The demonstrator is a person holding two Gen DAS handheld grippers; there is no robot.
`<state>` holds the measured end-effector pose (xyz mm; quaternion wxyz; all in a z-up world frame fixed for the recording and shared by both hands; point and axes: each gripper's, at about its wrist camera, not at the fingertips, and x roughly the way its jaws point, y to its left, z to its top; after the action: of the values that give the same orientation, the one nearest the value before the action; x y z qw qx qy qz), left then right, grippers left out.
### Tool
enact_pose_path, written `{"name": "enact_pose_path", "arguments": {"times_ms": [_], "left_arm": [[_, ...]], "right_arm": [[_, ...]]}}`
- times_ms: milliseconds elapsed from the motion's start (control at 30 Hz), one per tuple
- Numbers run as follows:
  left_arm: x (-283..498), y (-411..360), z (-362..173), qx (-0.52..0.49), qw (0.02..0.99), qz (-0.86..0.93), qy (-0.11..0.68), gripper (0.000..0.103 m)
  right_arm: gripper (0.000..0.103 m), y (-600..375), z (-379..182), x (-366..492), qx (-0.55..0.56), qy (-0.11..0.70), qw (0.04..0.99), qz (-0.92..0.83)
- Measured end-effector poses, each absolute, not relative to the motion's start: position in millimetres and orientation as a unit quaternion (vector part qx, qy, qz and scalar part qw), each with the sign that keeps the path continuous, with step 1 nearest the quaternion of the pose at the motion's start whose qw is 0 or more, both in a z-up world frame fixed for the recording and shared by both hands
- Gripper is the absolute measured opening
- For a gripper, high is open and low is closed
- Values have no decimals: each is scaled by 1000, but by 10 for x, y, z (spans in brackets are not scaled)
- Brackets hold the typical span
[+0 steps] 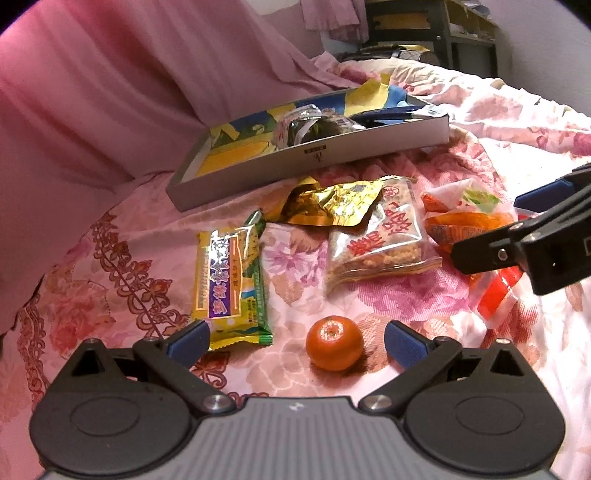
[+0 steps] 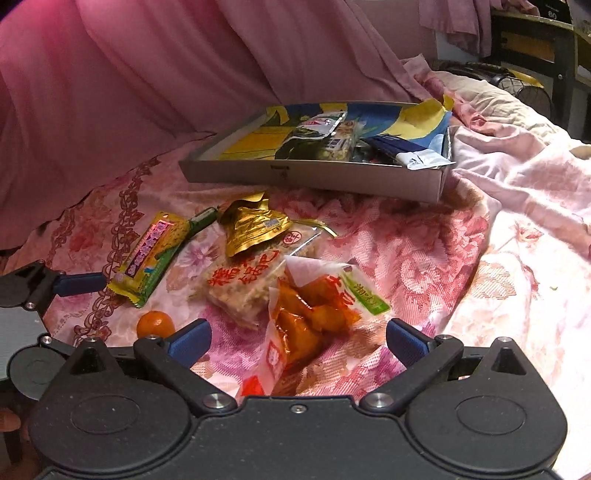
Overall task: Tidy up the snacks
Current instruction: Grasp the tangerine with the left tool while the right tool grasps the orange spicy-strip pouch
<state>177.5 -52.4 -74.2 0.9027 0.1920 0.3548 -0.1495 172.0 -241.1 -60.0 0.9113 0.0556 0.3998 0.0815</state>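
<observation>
A small orange mandarin [image 1: 334,348] lies on the floral bedspread between the wide-apart fingers of my open left gripper [image 1: 295,341]. Beyond it lie a yellow-green bar [image 1: 231,278], a gold foil packet [image 1: 330,203] and a clear rice-cracker bag with red print [image 1: 380,243]. My right gripper [image 2: 298,341] is open over an orange snack pouch [image 2: 306,321], which lies between its fingers. A shallow grey box [image 1: 332,157] at the back holds several wrapped snacks. The right gripper's black arm [image 1: 517,243] enters the left wrist view from the right.
Pink curtain fabric [image 2: 147,74] hangs along the back and left. The bedspread [image 2: 498,240] is rumpled to the right of the grey box [image 2: 314,173]. A dark shelf unit [image 1: 443,33] stands behind the bed at the upper right.
</observation>
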Motion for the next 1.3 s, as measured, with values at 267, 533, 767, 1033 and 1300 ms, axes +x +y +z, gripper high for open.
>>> {"name": "enact_pose_path", "arguments": {"times_ms": [267, 533, 767, 1033, 1300], "left_arm": [[1811, -478, -756, 154, 898, -153, 383, 91], [1838, -451, -759, 128, 894, -162, 398, 71], [1833, -464, -770, 129, 892, -169, 400, 56], [1798, -502, -778, 148, 892, -173, 391, 36], [1791, -519, -782, 148, 895, -167, 387, 35]], "right_arm": [[83, -2423, -694, 1773, 64, 415, 904, 75], [64, -2365, -717, 1768, 54, 415, 904, 90], [52, -2320, -747, 1765, 45, 417, 902, 97], [41, -2328, -760, 1749, 40, 415, 904, 90], [38, -2309, -818, 1759, 41, 417, 904, 83]]}}
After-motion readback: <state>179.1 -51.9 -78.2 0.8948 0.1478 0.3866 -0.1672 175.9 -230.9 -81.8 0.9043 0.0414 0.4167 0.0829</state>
